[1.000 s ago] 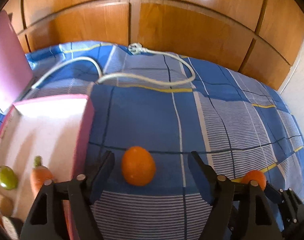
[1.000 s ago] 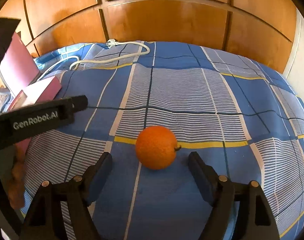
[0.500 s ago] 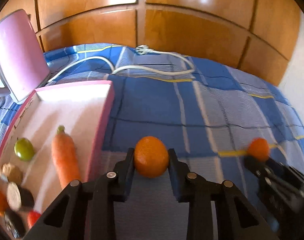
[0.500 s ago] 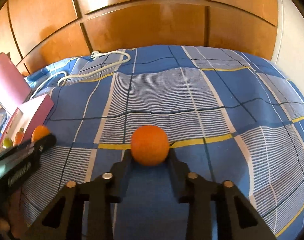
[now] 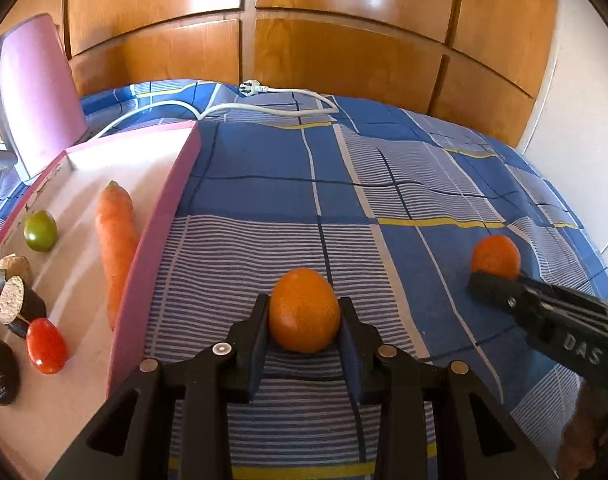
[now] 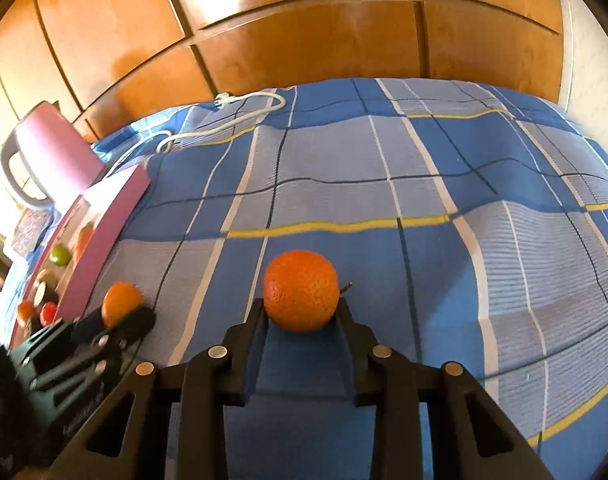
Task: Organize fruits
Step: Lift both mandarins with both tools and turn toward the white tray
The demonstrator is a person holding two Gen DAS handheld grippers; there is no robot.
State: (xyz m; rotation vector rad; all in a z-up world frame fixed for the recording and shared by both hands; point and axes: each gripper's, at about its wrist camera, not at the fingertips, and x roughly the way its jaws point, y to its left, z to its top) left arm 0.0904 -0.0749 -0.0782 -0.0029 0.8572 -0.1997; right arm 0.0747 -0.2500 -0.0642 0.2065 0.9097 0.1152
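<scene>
Both grippers are clamped on fruit at once. In the left wrist view, the left gripper (image 5: 304,320) sits at the lower centre of the frame with its two fingers pressed against the sides of an orange (image 5: 304,311), which lies straight ahead between them, over the striped blue bedspread (image 5: 383,184). In the right wrist view, the right gripper (image 6: 300,316) is likewise closed on a second orange (image 6: 300,297) at the centre of the frame, its stem end pointing to the right. Whether either fruit rests on the bed or is lifted just clear of it cannot be told. The relation that matters for the coming move is where the pink tray (image 5: 160,216) lies: in the left view it fills the left side of the frame, its near wall just beside the left gripper, while in the right view it sits far off at the left edge, beyond the other gripper. So the left hand is much the nearer and needs only a short lift and a sideways carry over the wall, probably first. The tray already holds a carrot (image 5: 116,236), a small green fruit (image 5: 40,231), a red tomato (image 5: 46,345) and some dark cut pieces (image 5: 18,306), so the free floor is toward its far end. A white cable (image 5: 264,104) and a pink kettle (image 5: 36,92) lie toward the upper left.
</scene>
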